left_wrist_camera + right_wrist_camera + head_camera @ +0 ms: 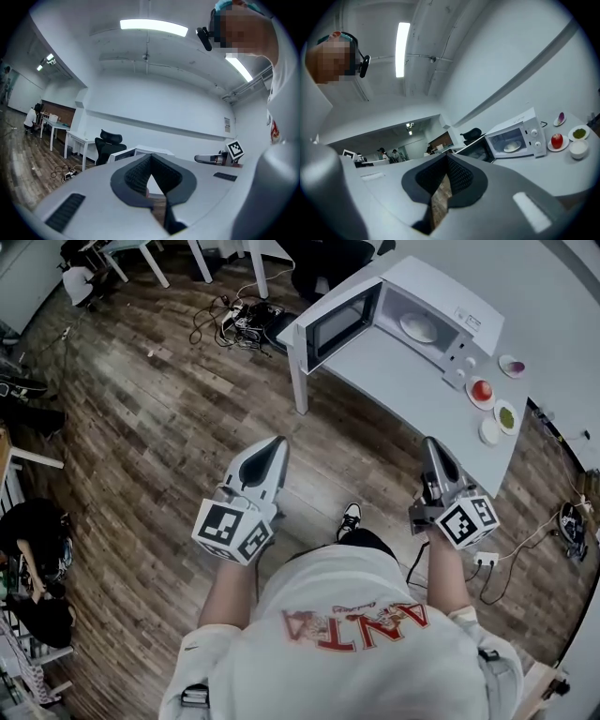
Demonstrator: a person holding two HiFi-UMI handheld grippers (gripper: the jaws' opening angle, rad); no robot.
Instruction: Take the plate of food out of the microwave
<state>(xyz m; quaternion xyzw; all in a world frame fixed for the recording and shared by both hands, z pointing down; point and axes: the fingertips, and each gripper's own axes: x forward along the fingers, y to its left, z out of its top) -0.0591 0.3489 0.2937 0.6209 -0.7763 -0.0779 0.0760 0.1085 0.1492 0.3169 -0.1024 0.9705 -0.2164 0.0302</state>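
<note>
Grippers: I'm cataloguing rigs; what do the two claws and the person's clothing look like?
Left claw and right claw: grey tapered shells, dark ribbed pads, each with a cube of black-and-white square markers. Clothing: white short-sleeved T-shirt, red lettering.

Left hand-held gripper (276,442) is held out ahead of the torso (361,634), roughly level. In the left gripper view its jaws are seen closed tip to tip, with nothing between them. Right hand-held gripper (429,442) is held the same way, jaws together and empty. Both are pointed forward toward the near edge of the counter (394,371), roughly parallel and well apart. Left marker cube (232,531) and right marker cube (467,519) are carried at the rear ends. Left forearm (228,592) and right forearm (447,579) are bare and extended forward. The hands are mostly hidden under the cubes.
</note>
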